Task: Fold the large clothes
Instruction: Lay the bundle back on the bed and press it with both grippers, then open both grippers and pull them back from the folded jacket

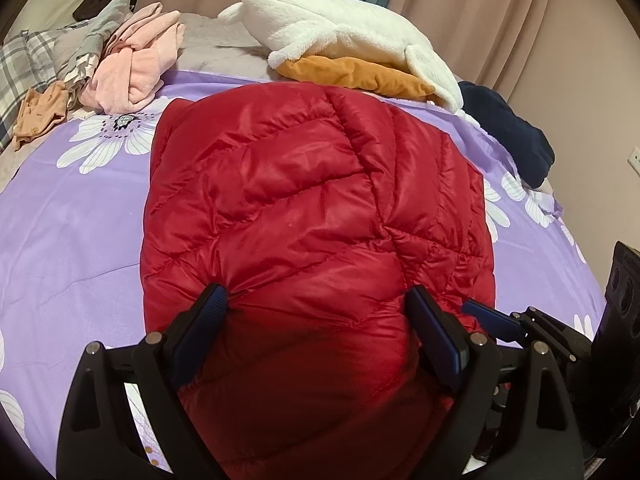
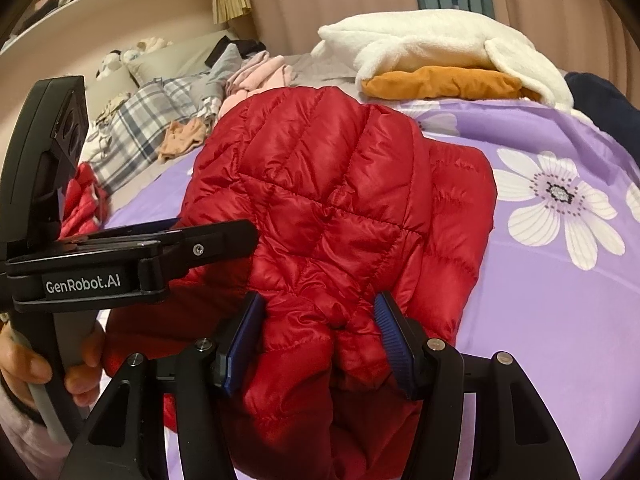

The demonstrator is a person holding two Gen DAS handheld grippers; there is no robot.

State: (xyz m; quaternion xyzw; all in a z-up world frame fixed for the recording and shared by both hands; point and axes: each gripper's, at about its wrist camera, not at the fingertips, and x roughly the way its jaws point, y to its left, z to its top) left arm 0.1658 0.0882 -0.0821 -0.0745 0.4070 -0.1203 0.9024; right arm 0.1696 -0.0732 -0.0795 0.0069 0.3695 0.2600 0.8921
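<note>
Both grippers, left [image 1: 316, 312] and right [image 2: 320, 316], clamp the near edge of a half-folded red puffer jacket [image 1: 304, 200] on the bed [image 1: 72, 232], folding apparently unfinished.

Left hand-held gripper [image 1: 316, 312] grasping a red quilted puffer jacket [image 1: 316, 208] on the bed.

Its blue pads [image 1: 208, 316] press into the jacket's near bulge. Ahead lies a white fleece blanket [image 1: 344, 32] over an orange folded cloth [image 1: 356, 74]; ahead-left, crumpled pink garments [image 1: 132, 64]. The right hand-held gripper [image 1: 492, 320] sits just right.
</note>
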